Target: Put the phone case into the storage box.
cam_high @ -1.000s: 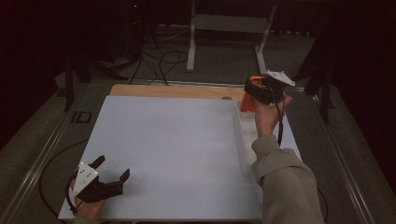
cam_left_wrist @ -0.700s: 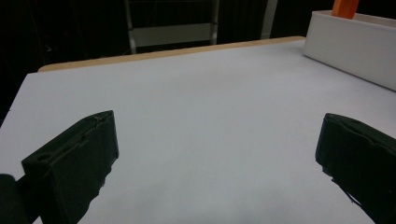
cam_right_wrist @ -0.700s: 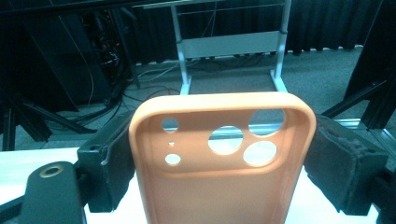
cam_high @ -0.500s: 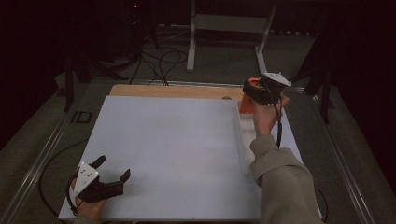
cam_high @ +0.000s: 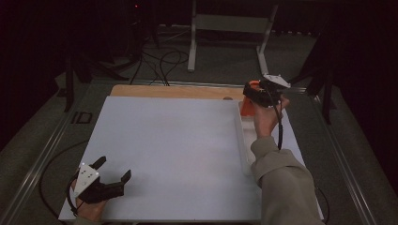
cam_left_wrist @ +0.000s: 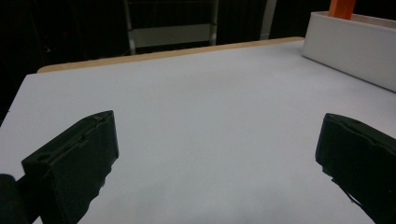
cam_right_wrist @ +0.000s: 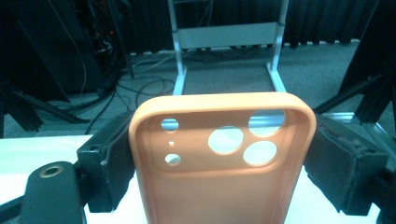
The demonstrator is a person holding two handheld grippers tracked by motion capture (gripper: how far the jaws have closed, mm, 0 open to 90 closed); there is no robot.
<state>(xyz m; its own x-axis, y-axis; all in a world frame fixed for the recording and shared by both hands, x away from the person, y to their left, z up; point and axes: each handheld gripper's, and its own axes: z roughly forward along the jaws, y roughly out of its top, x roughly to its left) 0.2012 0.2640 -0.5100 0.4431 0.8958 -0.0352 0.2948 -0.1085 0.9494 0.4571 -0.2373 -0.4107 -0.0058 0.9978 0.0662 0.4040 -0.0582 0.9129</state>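
Observation:
An orange phone case (cam_right_wrist: 219,163) with camera holes stands upright between the jaws of my right gripper (cam_right_wrist: 219,168), which is shut on its two sides. In the high view the right gripper (cam_high: 256,93) holds the orange case (cam_high: 247,108) above the far end of a white tray (cam_high: 243,140) at the table's right. My left gripper (cam_high: 112,171) rests open near the front left corner of the white table (cam_high: 173,150). In the left gripper view the left gripper (cam_left_wrist: 215,154) has nothing between its jaws, and the orange case (cam_left_wrist: 341,8) pokes above the tray wall (cam_left_wrist: 355,46) at far right.
A wooden strip (cam_high: 173,91) runs along the table's far edge. Beyond it stand a metal frame (cam_high: 230,28) and cables (cam_high: 159,61) on the dark floor. A metal rail (cam_high: 42,154) borders the table's left side.
The right gripper with the orange case has shifted slightly left and a little higher over the tray's far end. The left gripper has stayed in place.

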